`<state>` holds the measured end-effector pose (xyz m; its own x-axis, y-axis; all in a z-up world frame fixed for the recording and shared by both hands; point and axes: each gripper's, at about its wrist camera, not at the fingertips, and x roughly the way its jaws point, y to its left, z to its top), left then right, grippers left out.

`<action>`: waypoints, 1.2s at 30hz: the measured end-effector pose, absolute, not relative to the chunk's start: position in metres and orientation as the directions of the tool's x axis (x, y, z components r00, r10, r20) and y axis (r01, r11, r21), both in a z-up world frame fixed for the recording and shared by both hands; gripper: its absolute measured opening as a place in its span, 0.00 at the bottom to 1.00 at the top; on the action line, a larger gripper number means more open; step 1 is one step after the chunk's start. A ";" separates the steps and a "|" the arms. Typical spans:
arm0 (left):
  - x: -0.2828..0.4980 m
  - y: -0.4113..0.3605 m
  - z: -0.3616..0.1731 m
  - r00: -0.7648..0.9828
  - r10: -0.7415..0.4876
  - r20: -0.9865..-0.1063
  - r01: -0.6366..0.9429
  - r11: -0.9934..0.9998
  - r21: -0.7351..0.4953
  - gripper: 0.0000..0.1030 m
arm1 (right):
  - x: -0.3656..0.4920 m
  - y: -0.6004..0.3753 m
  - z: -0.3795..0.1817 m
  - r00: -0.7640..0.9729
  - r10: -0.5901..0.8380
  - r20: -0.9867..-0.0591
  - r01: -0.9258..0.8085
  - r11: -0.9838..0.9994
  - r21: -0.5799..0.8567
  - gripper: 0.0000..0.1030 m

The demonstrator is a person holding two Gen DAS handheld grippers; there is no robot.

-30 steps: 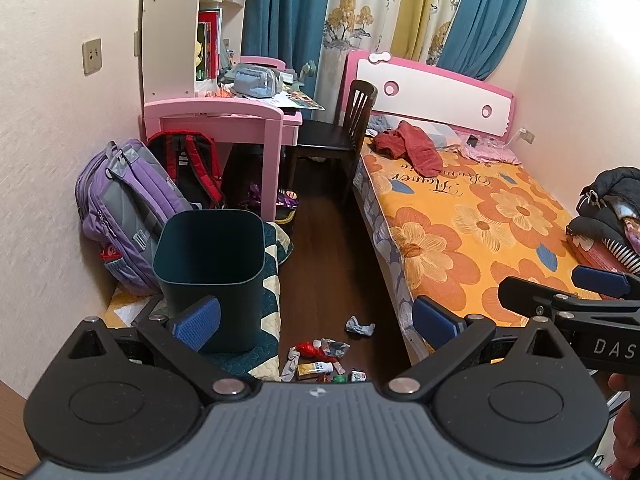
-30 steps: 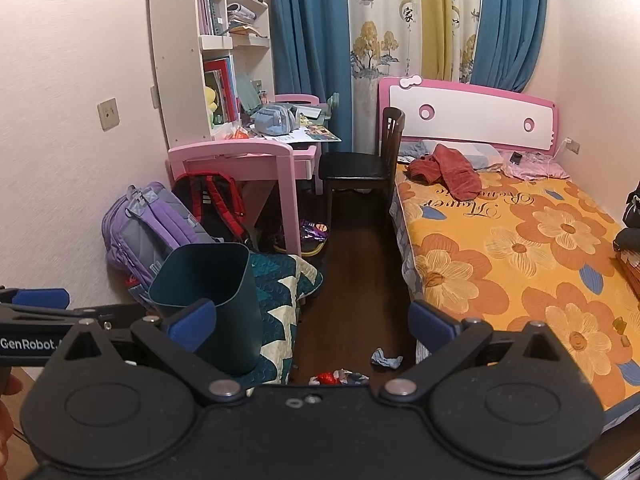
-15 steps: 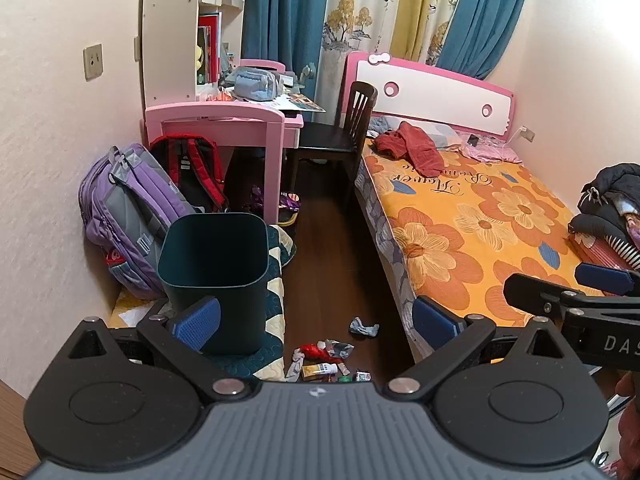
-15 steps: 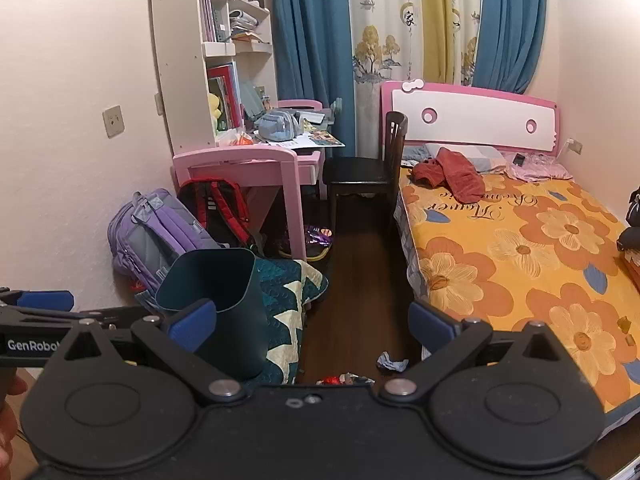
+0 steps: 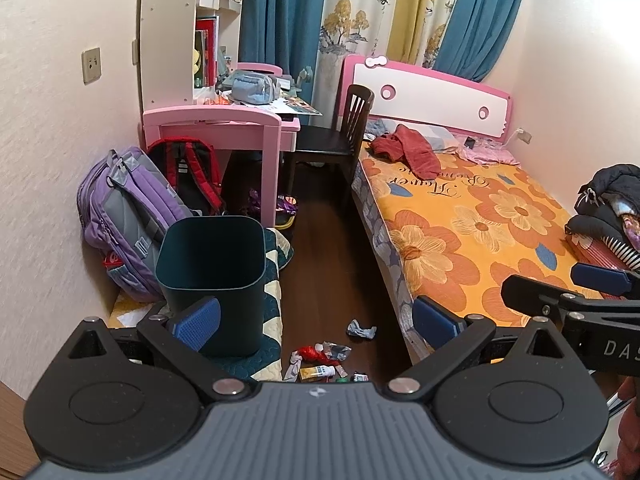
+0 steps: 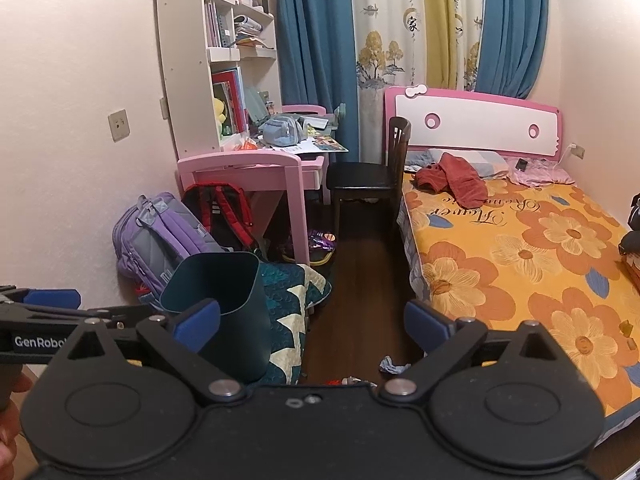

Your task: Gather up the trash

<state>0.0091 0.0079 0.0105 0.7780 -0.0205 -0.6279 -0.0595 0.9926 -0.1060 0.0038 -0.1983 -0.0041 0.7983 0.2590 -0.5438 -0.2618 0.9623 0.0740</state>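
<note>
Fingers: left gripper and right gripper both spread wide, holding nothing, raised above the floor.
Bin: dark green trash bin stands upright on a quilt, left of the bed.
Trash: wrappers scattered on the floor between bin and bed; crumpled scrap just beyond.

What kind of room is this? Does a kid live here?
It looks like a child's bedroom. There is a bed with a flowery cover, a pink desk with a bookshelf above it, and school backpacks by the wall. Trash lies on the floor near a bin.
</note>
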 end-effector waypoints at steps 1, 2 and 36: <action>0.009 0.007 0.010 0.778 -0.019 -0.628 -0.060 0.993 -0.105 1.00 | 0.004 -0.198 -0.004 0.799 0.258 -0.544 -0.260 0.963 0.075 0.96; 0.009 0.007 0.011 0.778 -0.021 -0.628 -0.059 0.993 -0.105 1.00 | 0.003 -0.198 -0.004 0.799 0.256 -0.545 -0.257 0.963 0.075 0.96; 0.028 0.011 -0.014 0.720 -0.070 -0.690 -0.023 0.992 -0.125 1.00 | 0.023 -0.193 -0.024 0.739 0.189 -0.647 -0.186 0.980 0.074 0.96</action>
<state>0.0276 0.0110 -0.0144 0.7202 -0.0697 -0.6903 -0.0235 0.9919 -0.1246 0.0233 -0.1930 -0.0242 0.7387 0.1890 -0.6469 -0.1861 0.9798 0.0738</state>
